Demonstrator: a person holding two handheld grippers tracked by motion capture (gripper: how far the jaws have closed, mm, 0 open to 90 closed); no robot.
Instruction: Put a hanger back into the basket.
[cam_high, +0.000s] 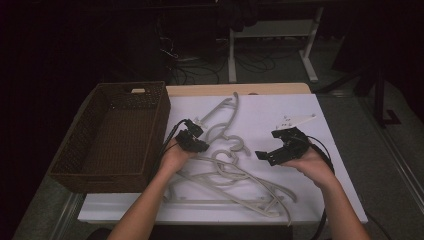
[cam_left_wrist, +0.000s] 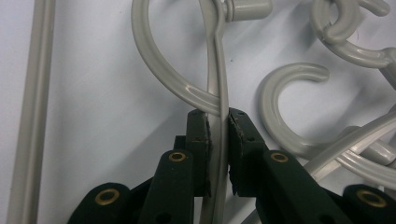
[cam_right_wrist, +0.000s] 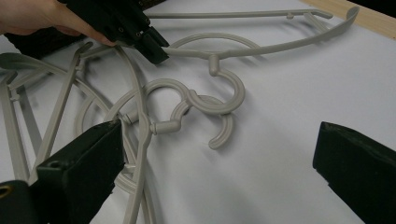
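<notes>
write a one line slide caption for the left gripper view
Left gripper clamped on the thin arm of a grey plastic hanger lying on the white table.

You worked in what looked like a lab or test room: a dark space, a white-topped table, loose cables on the floor behind it, and white desk legs beyond.

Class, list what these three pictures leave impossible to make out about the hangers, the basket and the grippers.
- High view: the hangers tangle, so their count is unclear.
- High view: the basket floor is too dark to check.
- Left gripper view: the clamped hanger arm runs behind the left gripper and off the bottom edge.
</notes>
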